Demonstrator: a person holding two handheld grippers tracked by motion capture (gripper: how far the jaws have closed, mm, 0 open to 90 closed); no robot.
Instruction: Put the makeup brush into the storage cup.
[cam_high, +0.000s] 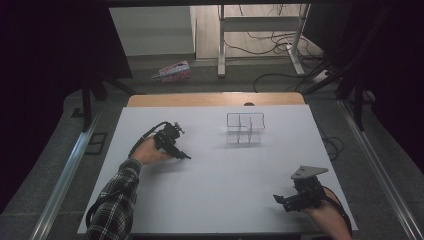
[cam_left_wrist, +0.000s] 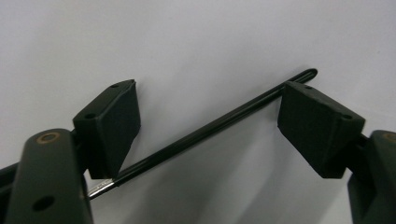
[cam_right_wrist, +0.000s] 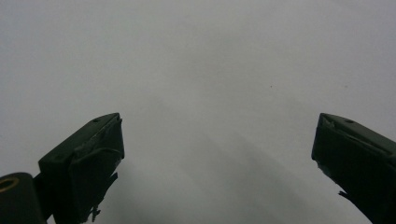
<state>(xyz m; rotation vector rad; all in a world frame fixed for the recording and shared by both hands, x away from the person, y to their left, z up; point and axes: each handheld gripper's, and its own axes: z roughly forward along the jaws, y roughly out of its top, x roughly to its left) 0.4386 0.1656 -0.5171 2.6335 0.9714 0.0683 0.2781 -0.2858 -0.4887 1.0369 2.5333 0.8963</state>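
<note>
White matte surface (cam_high: 215, 170) fills most of the high view; a bare wood strip runs along its far edge, with grey floor and loose cables beyond.

Left tool (cam_high: 181, 154) sits left of centre, tips angled down toward the surface, held by a hand with a plaid sleeve (cam_high: 116, 200). In the left gripper view (cam_left_wrist: 208, 123) its jaws stand apart, not clamped. A thin black rod-shaped pen with a silver metal end (cam_left_wrist: 205, 130) lies on the surface between them, running diagonally from the lower-left pad to the upper-right pad. It passes just beside both pads; can't tell whether either one actually touches it. No squeeze visible, so nothing is gripped.

Right tool (cam_high: 281, 200) is at the near right corner of the surface, grey three-cornered plate on top, well apart from the left tool. In the right gripper view (cam_right_wrist: 217, 154) its jaws are spread wide over bare surface, released, nothing between them.

Clear plastic divided organiser box (cam_high: 245, 128) stands at far centre-right, well apart from both tools and from the pen. Looks like four compartments; contents can't be made out.
</note>
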